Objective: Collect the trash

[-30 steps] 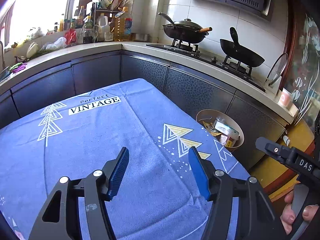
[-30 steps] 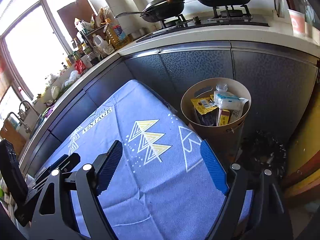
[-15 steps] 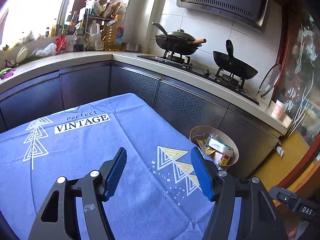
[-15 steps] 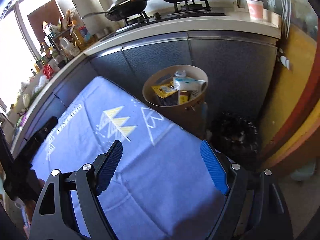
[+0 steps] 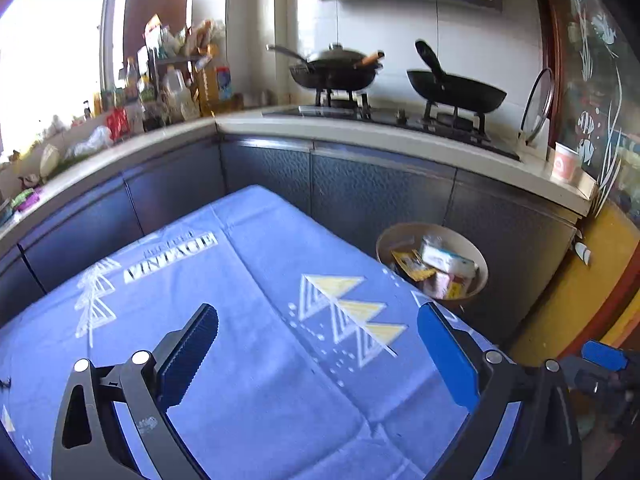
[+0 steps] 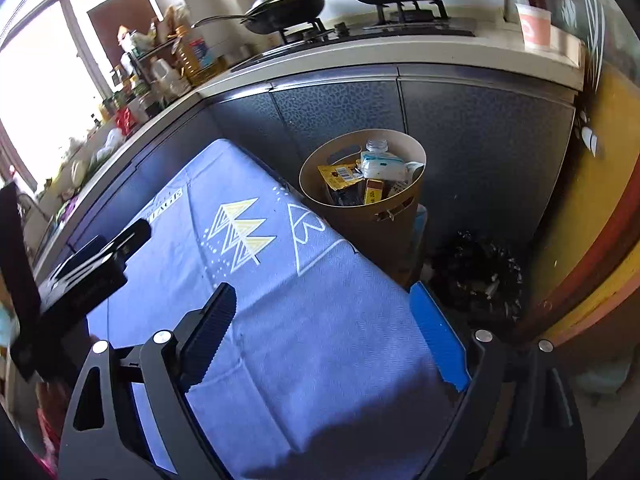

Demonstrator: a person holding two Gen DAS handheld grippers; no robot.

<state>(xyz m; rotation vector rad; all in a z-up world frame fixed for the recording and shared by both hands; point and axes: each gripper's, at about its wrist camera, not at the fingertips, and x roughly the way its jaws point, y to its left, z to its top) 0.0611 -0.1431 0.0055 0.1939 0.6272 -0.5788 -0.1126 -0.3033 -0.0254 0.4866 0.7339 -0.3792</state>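
Observation:
A round tan trash bin [image 6: 400,216] stands on the floor past the table's far right corner; it also shows in the left wrist view [image 5: 478,258]. It holds wrappers, a plastic bottle and small boxes [image 6: 376,176]. My left gripper [image 5: 320,354] is open and empty above the blue tablecloth [image 5: 256,360]. My right gripper [image 6: 324,334] is open and empty above the tablecloth [image 6: 320,340] near its right edge. The left gripper's body shows at the left of the right wrist view [image 6: 84,264].
Dark cabinets and a pale counter [image 5: 400,144] wrap around the table. Two black woks [image 5: 456,88] sit on the stove. Bottles and packets [image 5: 172,80] crowd the counter's corner. A pink cup [image 5: 565,162] stands at the counter's right end. A dark heap [image 6: 478,276] lies beside the bin.
My left gripper's jaws have opened wider. Both grippers have shifted a little over the table; the right view now sits closer to the bin.

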